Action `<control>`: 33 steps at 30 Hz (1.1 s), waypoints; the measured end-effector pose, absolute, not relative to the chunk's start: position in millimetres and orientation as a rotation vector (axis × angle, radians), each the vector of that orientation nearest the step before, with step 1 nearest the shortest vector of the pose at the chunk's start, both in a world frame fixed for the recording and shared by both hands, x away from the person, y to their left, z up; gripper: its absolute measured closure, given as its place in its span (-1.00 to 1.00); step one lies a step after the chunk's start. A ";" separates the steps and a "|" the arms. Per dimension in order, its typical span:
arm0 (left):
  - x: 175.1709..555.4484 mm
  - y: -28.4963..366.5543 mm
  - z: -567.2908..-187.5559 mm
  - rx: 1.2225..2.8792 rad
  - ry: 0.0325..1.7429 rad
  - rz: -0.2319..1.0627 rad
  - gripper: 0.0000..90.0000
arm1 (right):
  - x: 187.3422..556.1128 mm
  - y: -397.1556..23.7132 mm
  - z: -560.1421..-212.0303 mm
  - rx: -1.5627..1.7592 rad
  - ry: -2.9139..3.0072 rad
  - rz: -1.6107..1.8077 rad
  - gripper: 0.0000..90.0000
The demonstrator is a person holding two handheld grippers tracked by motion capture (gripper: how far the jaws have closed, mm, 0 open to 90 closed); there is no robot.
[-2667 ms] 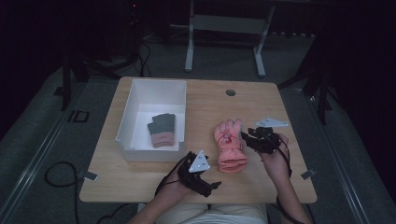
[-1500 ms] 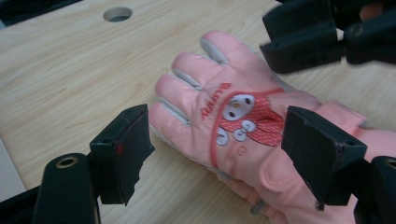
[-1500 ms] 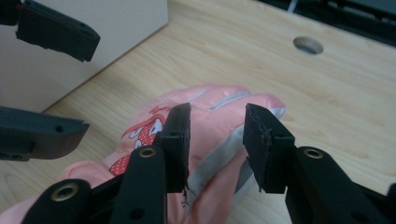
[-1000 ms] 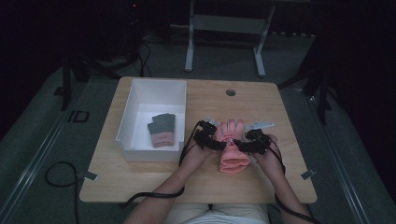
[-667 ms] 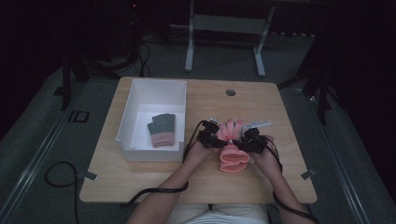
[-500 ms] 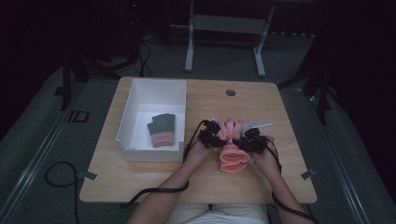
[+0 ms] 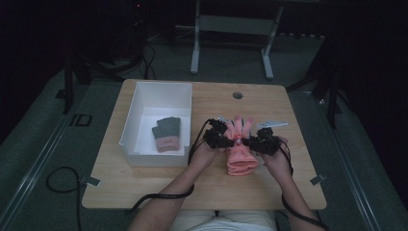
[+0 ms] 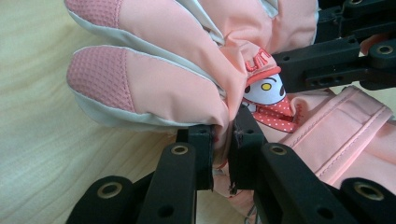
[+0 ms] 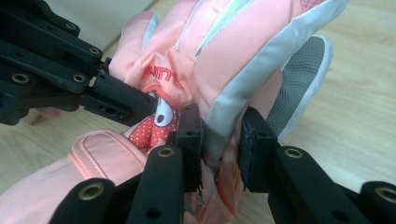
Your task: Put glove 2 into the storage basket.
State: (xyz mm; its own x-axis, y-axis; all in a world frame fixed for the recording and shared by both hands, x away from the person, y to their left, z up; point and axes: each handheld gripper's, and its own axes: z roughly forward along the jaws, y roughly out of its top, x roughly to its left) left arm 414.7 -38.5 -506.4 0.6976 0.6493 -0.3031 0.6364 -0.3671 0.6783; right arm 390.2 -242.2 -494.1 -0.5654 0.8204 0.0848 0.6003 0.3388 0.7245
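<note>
Both grippers had clamped onto the pink glove (image 7: 239, 153), which lay on the table (image 7: 144, 192) just past the 3 o'clock side of the white bin (image 7: 144, 96). Seen from above, the left gripper (image 7: 222, 139) bit the glove's edge at 9 o'clock and the right gripper (image 7: 254, 142) took the edge at 3 o'clock, the glove's fingers pointing to 12 and its cuff to 6. In the left gripper view its jaws had just closed until they pinched a fold of pink fabric (image 8: 223, 140) almost flat; in the right gripper view the jaws, also just closing, squeezed a thicker fold of grey-trimmed fabric (image 9: 219, 135).

The step in hand looked like lifting the glove to carry it toward the bin at 9 o'clock, where a folded dark and pink pair (image 7: 167, 134) already lay. To do it well, both hands would best rise together and level, keeping the same gap so the fabric neither stretched nor sagged, with the cuff clearing the bin wall before the release.

How deep either bite went was hard to judge, since the folds hid the pad faces. The glove's underside was hidden, and whether a second glove lay beneath it could not be told. The small pale object (image 7: 272, 124) at about 1 o'clock from the glove was too small to identify.
</note>
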 end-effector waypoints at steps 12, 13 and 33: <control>410.5 -30.9 -455.9 2.107 0.928 0.082 0.81 | 381.3 -240.1 -450.0 1.198 2.254 1.133 0.62; 410.3 -29.1 -452.1 2.105 0.929 0.089 0.81 | 381.2 -238.7 -447.2 1.192 2.255 1.135 0.62; 410.9 -12.3 -380.7 2.125 0.873 0.161 0.81 | 377.6 -224.8 -389.1 1.109 2.183 1.215 0.62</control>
